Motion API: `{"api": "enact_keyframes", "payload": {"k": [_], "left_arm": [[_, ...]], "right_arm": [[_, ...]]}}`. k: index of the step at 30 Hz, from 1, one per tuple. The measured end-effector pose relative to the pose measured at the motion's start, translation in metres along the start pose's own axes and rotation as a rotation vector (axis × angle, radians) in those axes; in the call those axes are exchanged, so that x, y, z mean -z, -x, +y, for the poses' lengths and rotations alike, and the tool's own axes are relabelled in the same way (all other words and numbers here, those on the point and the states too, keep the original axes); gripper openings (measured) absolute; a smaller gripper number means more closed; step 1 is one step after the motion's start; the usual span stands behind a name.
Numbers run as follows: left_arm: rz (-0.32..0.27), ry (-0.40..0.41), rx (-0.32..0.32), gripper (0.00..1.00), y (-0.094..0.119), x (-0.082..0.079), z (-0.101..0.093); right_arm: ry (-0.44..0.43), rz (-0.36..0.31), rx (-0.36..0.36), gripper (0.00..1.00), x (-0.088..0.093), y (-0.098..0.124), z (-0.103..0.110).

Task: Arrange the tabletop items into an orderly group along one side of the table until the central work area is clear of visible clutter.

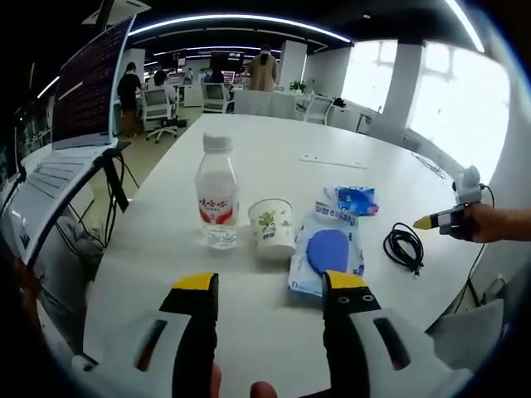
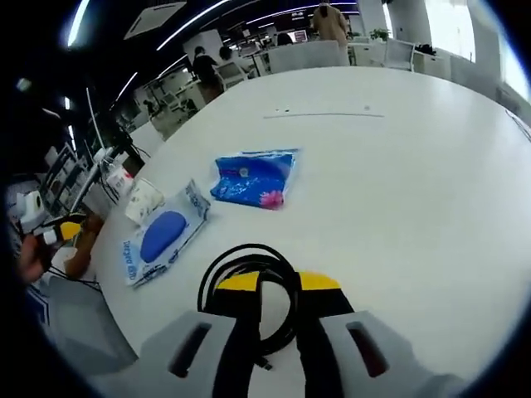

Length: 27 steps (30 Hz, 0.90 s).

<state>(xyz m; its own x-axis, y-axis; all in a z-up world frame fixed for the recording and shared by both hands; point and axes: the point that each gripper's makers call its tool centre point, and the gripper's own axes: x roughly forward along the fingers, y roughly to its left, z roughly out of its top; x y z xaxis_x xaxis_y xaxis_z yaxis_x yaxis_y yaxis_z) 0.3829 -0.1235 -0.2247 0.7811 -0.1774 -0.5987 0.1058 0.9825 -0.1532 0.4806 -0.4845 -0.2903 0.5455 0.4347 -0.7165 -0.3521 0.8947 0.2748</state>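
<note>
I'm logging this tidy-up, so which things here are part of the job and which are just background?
To be tidied:
water bottle
paper cup
blue-pad packet
blue pouch
black cable, between the right gripper's jaws

Just lying about:
laptop on its stand
office chairs
people in the background

Right gripper view: lower arc of black cable coil (image 2: pixel 249 274) hidden behind the jaws; jaw contact with cable cannot be told. Paper cup (image 2: pixel 143 200) and bottle (image 2: pixel 123 178) small, warped near the rim. Left gripper view: laptop (image 1: pixel 62 141) cut by the frame edge; print on blue packet (image 1: pixel 357 200) and bottle label too small to read.
</note>
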Motion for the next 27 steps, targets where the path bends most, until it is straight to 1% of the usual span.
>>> {"api": "enact_keyframes", "payload": {"k": [6, 10, 14, 15, 17, 20, 24, 27], "left_arm": [[0.0, 0.008, -0.008, 0.5, 0.001, 0.0, 0.005], [-0.004, 0.011, -0.015, 0.5, 0.002, -0.001, 0.008], [0.0, 0.008, -0.012, 0.5, 0.002, 0.001, 0.007], [0.001, 0.009, -0.011, 0.5, 0.002, 0.001, 0.007], [0.0, 0.015, -0.01, 0.5, 0.002, 0.002, 0.006], [0.001, 0.013, -0.007, 0.5, 0.003, 0.002, 0.002], [0.002, 0.013, -0.006, 0.5, 0.005, 0.003, 0.0], [0.004, 0.016, -0.005, 0.5, 0.005, 0.006, -0.002]], "right_arm": [[-0.026, -0.011, -0.01, 0.14, -0.01, -0.004, 0.013], [-0.05, -0.02, -0.016, 0.14, -0.02, -0.011, 0.014], [-0.127, -0.03, -0.009, 0.14, -0.031, -0.021, 0.011], [-0.153, -0.024, -0.001, 0.14, -0.034, -0.024, 0.009], [-0.163, -0.021, 0.008, 0.14, -0.037, -0.027, 0.007], [-0.194, -0.026, 0.005, 0.15, -0.048, -0.037, 0.005], [-0.225, -0.037, 0.009, 0.16, -0.061, -0.044, 0.006], [-0.237, -0.041, 0.006, 0.17, -0.066, -0.049, 0.009]]}}
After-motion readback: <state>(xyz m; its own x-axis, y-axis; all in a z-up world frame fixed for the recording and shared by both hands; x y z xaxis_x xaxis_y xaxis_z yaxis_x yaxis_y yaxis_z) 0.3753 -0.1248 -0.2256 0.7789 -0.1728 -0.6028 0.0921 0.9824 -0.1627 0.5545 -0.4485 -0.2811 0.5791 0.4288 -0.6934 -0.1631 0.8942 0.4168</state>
